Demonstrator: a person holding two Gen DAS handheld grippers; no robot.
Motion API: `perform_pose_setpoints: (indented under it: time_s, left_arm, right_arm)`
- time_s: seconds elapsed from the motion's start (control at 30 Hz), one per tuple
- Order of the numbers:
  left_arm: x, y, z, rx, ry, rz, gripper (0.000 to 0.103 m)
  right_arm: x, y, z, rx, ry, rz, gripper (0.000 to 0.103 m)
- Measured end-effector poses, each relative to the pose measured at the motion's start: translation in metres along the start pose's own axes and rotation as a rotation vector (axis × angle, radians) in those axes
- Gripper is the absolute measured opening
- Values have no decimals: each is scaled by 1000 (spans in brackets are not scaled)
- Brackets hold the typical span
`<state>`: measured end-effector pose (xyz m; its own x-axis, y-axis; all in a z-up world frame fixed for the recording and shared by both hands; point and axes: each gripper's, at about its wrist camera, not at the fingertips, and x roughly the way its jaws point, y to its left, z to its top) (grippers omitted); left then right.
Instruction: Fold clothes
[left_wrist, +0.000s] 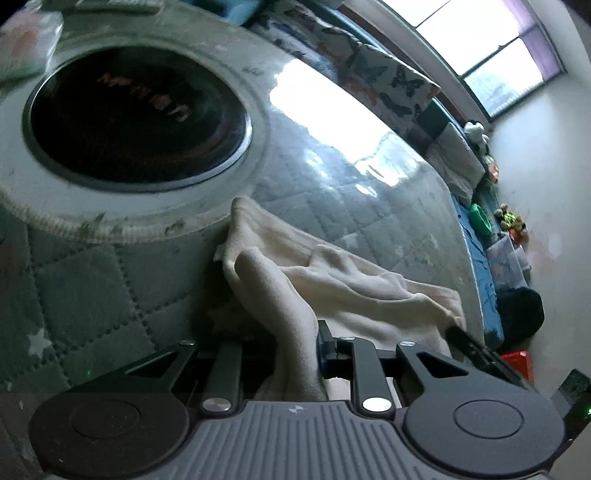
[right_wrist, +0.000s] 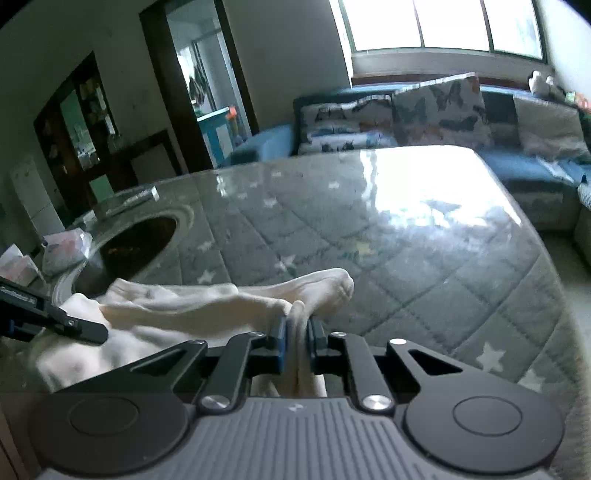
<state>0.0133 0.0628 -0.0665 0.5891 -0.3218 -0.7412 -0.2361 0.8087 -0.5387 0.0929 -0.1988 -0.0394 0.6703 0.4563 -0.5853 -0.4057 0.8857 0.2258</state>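
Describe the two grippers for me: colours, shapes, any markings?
Both look alike. The left gripper and right gripper each have a grey ribbed body with a small round logo, two black round discs at the sides, black linkage bars with silver pivot screws, and black fingers faced with blue pads. No sleeves or cables show.

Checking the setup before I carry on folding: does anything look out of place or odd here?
Nothing damaged or spilled. The cream fleece garment lies bunched and creased on the glass-topped quilted table, pinched by both the left tongs and right tongs.
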Motion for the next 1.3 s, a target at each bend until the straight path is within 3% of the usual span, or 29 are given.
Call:
perform_pose_setpoints:
  time_s: [0.3,0.67,1.0,1.3]
  left_arm:
    - [-4,-40,6,108,-12,-37,20]
    - [19,-109,11,203,14,-99,20]
    - [52,-153,11,261,58,-108,20]
    - [83,-168,10,296,101,-92,21]
  right_arm:
    - [-51,6,22,-69,-129,-38,10]
    - [-103,-19,44,-115,-206,-175,10]
    - [-114,-48,49,-110,-200,-273,10]
    - [-103,-71,40,-73,-162,-327,10]
